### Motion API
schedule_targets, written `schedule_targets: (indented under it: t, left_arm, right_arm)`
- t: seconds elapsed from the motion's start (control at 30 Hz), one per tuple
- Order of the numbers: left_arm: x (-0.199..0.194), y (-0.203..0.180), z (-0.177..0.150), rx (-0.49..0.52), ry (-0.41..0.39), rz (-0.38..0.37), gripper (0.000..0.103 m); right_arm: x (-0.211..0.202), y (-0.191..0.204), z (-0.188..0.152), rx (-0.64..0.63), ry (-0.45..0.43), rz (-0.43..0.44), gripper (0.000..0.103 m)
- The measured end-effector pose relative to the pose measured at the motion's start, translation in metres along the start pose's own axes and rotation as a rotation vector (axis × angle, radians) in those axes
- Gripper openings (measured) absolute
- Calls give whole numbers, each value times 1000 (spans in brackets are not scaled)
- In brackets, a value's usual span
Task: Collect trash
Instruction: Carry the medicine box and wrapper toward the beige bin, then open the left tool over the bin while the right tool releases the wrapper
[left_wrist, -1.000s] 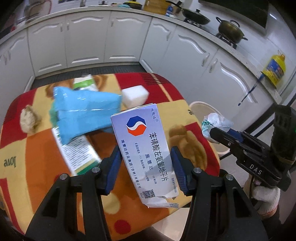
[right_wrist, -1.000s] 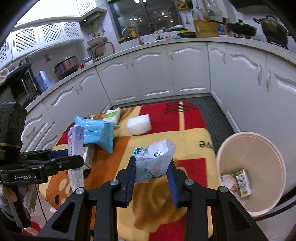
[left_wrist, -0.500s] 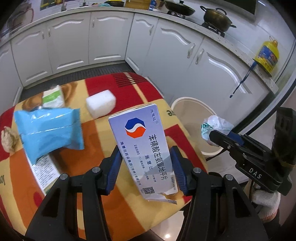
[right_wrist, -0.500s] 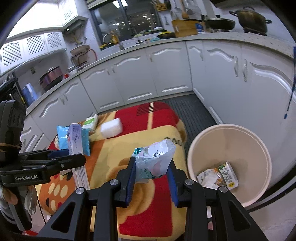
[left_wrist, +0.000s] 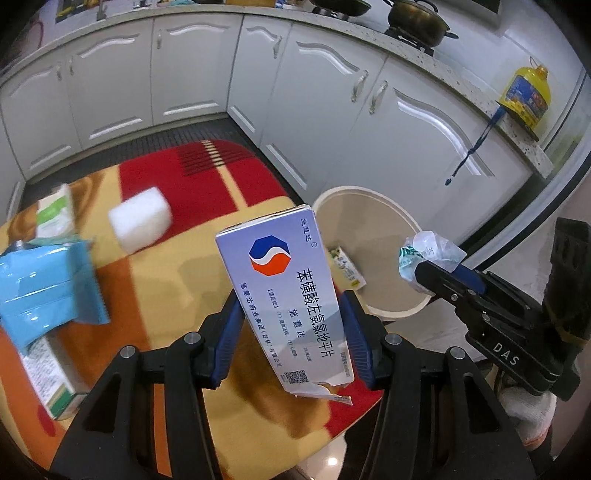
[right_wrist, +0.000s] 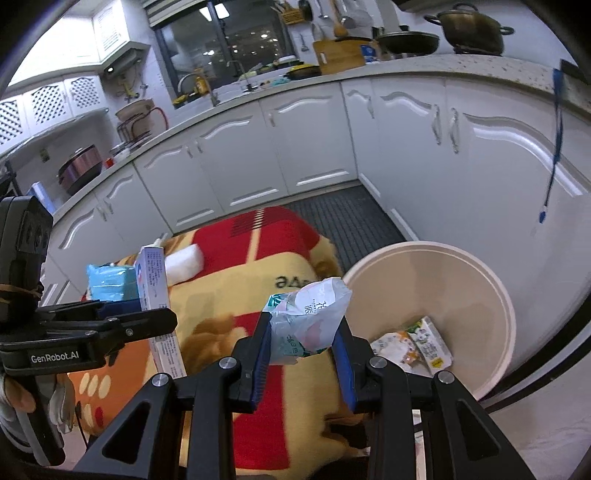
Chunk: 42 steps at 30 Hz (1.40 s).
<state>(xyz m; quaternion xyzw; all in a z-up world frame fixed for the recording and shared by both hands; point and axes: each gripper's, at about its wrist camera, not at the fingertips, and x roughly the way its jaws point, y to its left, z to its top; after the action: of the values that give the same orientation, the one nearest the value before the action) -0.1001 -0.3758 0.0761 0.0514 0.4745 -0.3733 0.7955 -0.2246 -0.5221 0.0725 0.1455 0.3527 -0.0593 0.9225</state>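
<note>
White cupboards (left_wrist: 192, 70) at 12 o'clock. Dark pot (left_wrist: 417, 16) on stove at 1 o'clock. Yellow oil bottle (left_wrist: 526, 94) on counter at 2 o'clock. Window (right_wrist: 225, 48) dark. Floor mat (right_wrist: 347, 218) grey.

The left hand-held gripper (left_wrist: 291, 328) tilts steeply downward, its blue pads clamped on something flat. The right hand-held gripper (right_wrist: 304, 345), angled downward too, is squeezed tight on something crumpled; a white-gloved hand (left_wrist: 526, 413) holds it.

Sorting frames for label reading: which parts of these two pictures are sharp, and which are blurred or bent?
Left wrist view: medicine box print sharp, blue packet smeared, cabinets bowed. Right wrist view: crumpled wrapper sharp, blanket edge soft, bin rim curved.
</note>
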Motion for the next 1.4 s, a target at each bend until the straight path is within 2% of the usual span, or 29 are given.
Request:
schedule_targets:
  t: [0.2, 0.63, 0.87, 1.4]
  left_arm:
    - [18, -17, 14, 13, 26, -35, 51]
    - [54, -60, 47, 49, 44, -80, 51]
    - [74, -73, 57, 65, 65, -79, 51]
    - [111, -77, 60, 47, 100, -54, 51]
  right_arm:
    - [1, -21, -1, 3, 13, -67, 31]
    - [4, -68, -7, 72, 33, -123, 31]
    - [7, -85, -8, 106, 37, -135, 31]
    - [20, -102, -9, 142, 56, -165, 31]
